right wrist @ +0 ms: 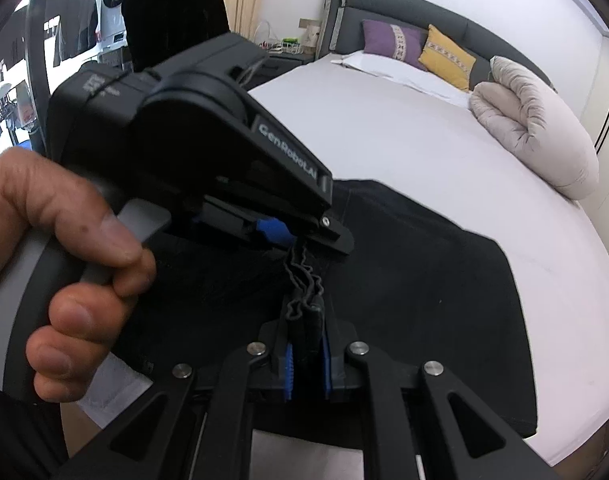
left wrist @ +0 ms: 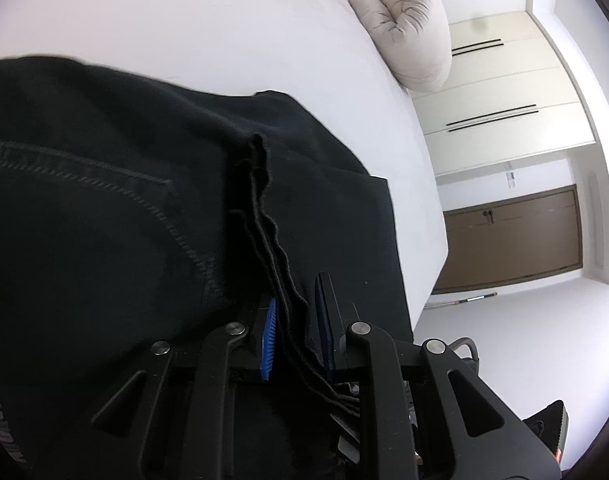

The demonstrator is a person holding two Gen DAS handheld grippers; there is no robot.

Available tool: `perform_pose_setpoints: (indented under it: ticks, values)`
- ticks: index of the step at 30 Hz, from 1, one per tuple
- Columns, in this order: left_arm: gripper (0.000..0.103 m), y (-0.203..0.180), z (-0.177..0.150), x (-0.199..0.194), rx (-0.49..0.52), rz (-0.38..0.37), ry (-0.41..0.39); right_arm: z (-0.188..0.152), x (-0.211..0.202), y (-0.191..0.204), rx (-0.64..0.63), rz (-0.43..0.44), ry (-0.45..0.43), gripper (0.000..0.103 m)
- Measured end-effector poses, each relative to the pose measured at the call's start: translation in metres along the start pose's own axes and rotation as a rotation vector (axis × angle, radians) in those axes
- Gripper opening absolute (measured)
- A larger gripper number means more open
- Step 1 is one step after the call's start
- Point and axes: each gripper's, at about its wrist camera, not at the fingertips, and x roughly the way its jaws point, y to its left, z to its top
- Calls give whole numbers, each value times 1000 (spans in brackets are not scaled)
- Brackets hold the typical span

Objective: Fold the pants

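Observation:
Black pants (left wrist: 104, 200) lie on the white bed (left wrist: 224, 20); a stitched back pocket shows at the left of the left wrist view. My left gripper (left wrist: 296, 320) is shut on a bunched, wavy edge of the pants between its blue pads (left wrist: 269, 336). In the right wrist view the pants (right wrist: 424, 280) spread out to the right. My right gripper (right wrist: 306, 356) is shut on the same bunched edge. The left gripper (right wrist: 288, 240), held by a hand (right wrist: 64, 260), sits just ahead, pinching that edge too.
A rolled beige duvet (right wrist: 536, 132) lies on the bed's right side, also seen in the left wrist view (left wrist: 400, 20). Purple (right wrist: 392, 42) and yellow (right wrist: 448, 58) pillows lean on the dark headboard. White wardrobes (left wrist: 496, 92) and a brown door (left wrist: 512, 236) stand beyond the bed.

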Motion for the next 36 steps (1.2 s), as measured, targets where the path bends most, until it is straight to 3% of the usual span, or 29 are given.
perform_pose_setpoints:
  ticks: [12, 13, 16, 17, 19, 21, 23, 24, 28, 30, 32, 36]
  values:
    - [17, 18, -17, -3, -8, 68, -42, -7, 19, 6, -34, 24, 77, 18]
    - [17, 18, -18, -8, -12, 87, -58, -6, 18, 5, -33, 34, 82, 21]
    - [17, 11, -18, -27, 5, 156, -107, -5, 8, -4, -4, 121, 89, 54]
    - [17, 5, -18, -35, 33, 173, -128, -4, -1, -14, 25, 181, 74, 57]
    - [17, -8, -17, -40, 85, 188, -144, -3, -13, -32, 78, 253, 62, 57]
    - [17, -29, -17, -37, 169, 202, -143, -3, -18, -66, 181, 353, 84, 49]
    - [17, -45, -21, -27, 243, 217, -120, -7, -16, -113, 323, 460, 102, 23]
    - [17, -51, -25, -17, 290, 238, -98, -9, -14, -143, 401, 498, 99, 21]
    - [17, -44, -48, 23, 371, 322, 10, -11, 1, -233, 583, 640, 68, 17]
    - [17, -43, -58, 25, 426, 337, -13, -12, 27, -279, 705, 726, 84, 17]
    - [17, -44, -64, 25, 479, 363, -15, -10, 52, -302, 767, 768, 90, 17]
    - [17, -38, -64, 25, 478, 342, -12, 3, 118, -327, 858, 816, 158, 17]
